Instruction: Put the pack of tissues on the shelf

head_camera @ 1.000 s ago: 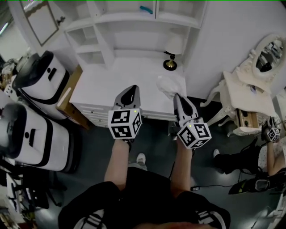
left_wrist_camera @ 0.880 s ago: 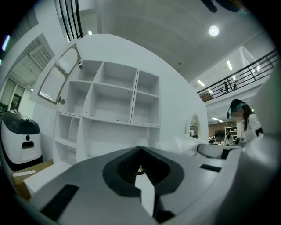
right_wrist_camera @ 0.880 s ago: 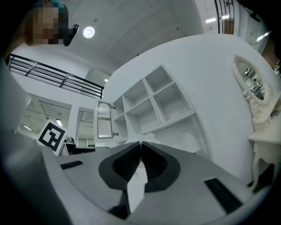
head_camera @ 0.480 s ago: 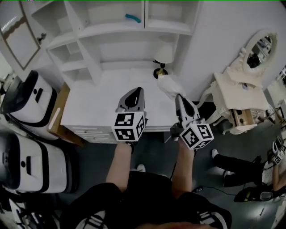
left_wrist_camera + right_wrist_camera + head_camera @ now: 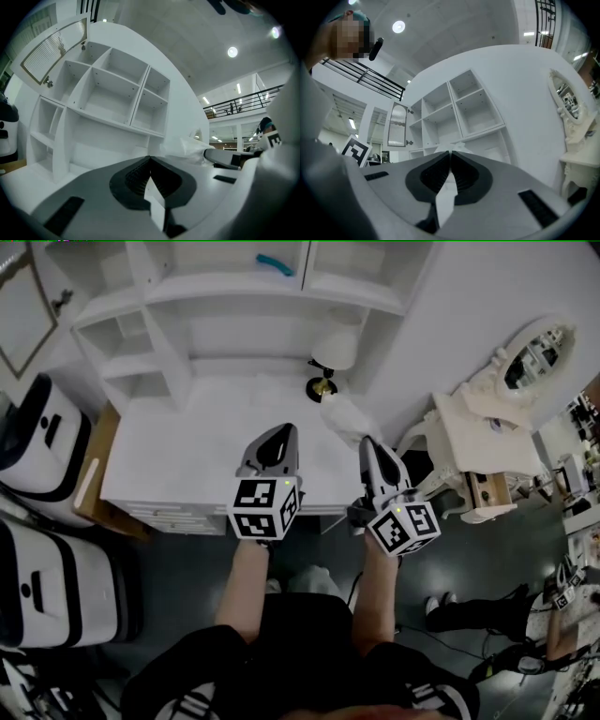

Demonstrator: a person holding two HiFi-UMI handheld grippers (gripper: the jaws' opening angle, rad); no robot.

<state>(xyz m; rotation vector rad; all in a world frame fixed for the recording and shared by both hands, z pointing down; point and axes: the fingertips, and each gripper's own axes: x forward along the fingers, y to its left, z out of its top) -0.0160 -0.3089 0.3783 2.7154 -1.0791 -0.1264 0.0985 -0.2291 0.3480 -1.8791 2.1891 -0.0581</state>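
Note:
The pack of tissues [image 5: 345, 414], white in crinkly plastic, sticks out past the tips of my right gripper [image 5: 367, 442], which is shut on it above the right part of the white desk [image 5: 178, 446]. In the right gripper view only a bit of the pack [image 5: 453, 146] shows above the closed jaw tips. The left gripper view shows the pack [image 5: 187, 147] at its right. My left gripper [image 5: 276, 433] hovers beside it over the desk, shut with nothing in it. The white shelf unit [image 5: 244, 292] rises behind the desk, its compartments [image 5: 117, 93] mostly bare.
A small lamp [image 5: 330, 357] stands at the back of the desk, just beyond the pack. A teal item [image 5: 275, 263] lies on an upper shelf. White machines [image 5: 37, 456] stand at the left, a white vanity with an oval mirror [image 5: 497, 409] at the right.
Both grippers have come slightly nearer the shelf unit, the right one still carrying the pack, which now sits closer to the lamp. The jaws have not changed.

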